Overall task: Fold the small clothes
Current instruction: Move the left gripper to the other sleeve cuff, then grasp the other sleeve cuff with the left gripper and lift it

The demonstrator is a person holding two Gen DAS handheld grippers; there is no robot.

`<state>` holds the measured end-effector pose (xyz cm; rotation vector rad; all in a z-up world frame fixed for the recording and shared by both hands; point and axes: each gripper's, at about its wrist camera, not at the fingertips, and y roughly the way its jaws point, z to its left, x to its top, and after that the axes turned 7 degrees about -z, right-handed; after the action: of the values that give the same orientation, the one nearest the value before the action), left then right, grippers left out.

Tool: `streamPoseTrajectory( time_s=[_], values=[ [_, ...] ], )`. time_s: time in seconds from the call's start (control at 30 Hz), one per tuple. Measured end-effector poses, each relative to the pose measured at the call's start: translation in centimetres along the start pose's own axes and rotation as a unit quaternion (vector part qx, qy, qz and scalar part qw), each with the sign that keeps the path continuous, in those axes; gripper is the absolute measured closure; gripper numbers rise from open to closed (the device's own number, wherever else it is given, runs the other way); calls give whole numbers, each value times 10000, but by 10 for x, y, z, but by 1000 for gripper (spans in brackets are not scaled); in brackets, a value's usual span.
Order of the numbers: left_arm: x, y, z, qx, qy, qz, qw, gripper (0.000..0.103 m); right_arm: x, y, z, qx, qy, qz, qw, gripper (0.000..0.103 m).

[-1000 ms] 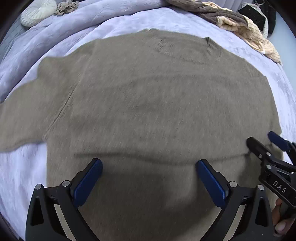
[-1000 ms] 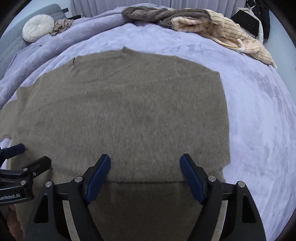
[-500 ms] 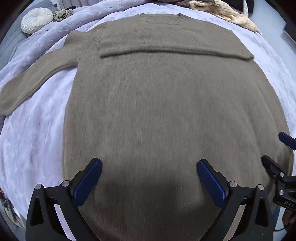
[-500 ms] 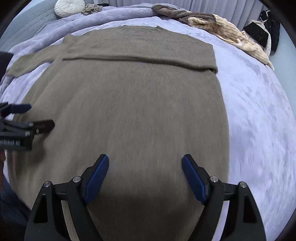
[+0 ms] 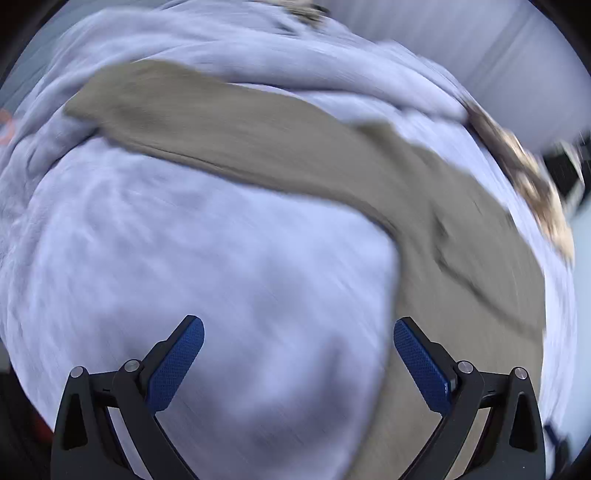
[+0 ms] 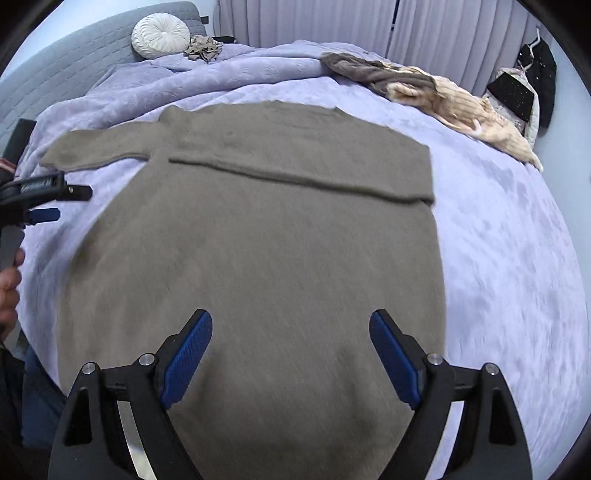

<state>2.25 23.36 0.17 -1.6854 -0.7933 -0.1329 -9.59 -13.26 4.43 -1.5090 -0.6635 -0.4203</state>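
A taupe knit sweater [image 6: 266, 236] lies flat on a lilac bedspread [image 6: 517, 229]. Its right sleeve is folded across the chest and its left sleeve [image 6: 96, 149] stretches out to the left. My right gripper [image 6: 291, 334] is open and empty above the sweater's lower body. My left gripper [image 5: 298, 338] is open and empty over bare bedspread [image 5: 184, 236], left of the sweater; it also shows in the right wrist view [image 6: 62, 203]. The left wrist view is blurred and shows the outstretched sleeve [image 5: 221, 122].
A pile of brown and cream clothes [image 6: 436, 94] lies at the far right of the bed. A round white cushion [image 6: 160, 35] and a small crumpled cloth [image 6: 203, 48] sit by the grey headboard [image 6: 74, 70]. Dark garments [image 6: 532, 85] hang at the right wall.
My left gripper has swung left off the sweater's body to over the bedspread near the outstretched sleeve. My right gripper has drawn back and risen a little. The sweater has not moved.
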Motion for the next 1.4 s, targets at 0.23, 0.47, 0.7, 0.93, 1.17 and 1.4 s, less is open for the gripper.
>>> streamPoseTrajectory(
  time_s=[0.23,0.47,0.7,0.93,1.17,1.4],
  values=[
    [79,59,145,-115,-1728,-521,9835,0,26,22,53,17,-553,138,9984,14],
    [137,85,166,-832,-1918,-1313,9691,30,42,53,83,-87,-914,483,9946,14],
    [141,63,162,-958,-1522,-1640,9699,92,101,91,101,-145,-1098,227,9936,14],
    [136,16,131,-608,-1125,-2059,9702,92,190,174,125,-57,-521,144,9985,14],
    [143,-20,117,-504,-846,-2176,9710,93,214,250,192,70,-649,851,9942,14],
    [143,-30,62,-507,-131,-1894,9805,93,216,213,189,109,-998,392,9942,14]
  ],
)
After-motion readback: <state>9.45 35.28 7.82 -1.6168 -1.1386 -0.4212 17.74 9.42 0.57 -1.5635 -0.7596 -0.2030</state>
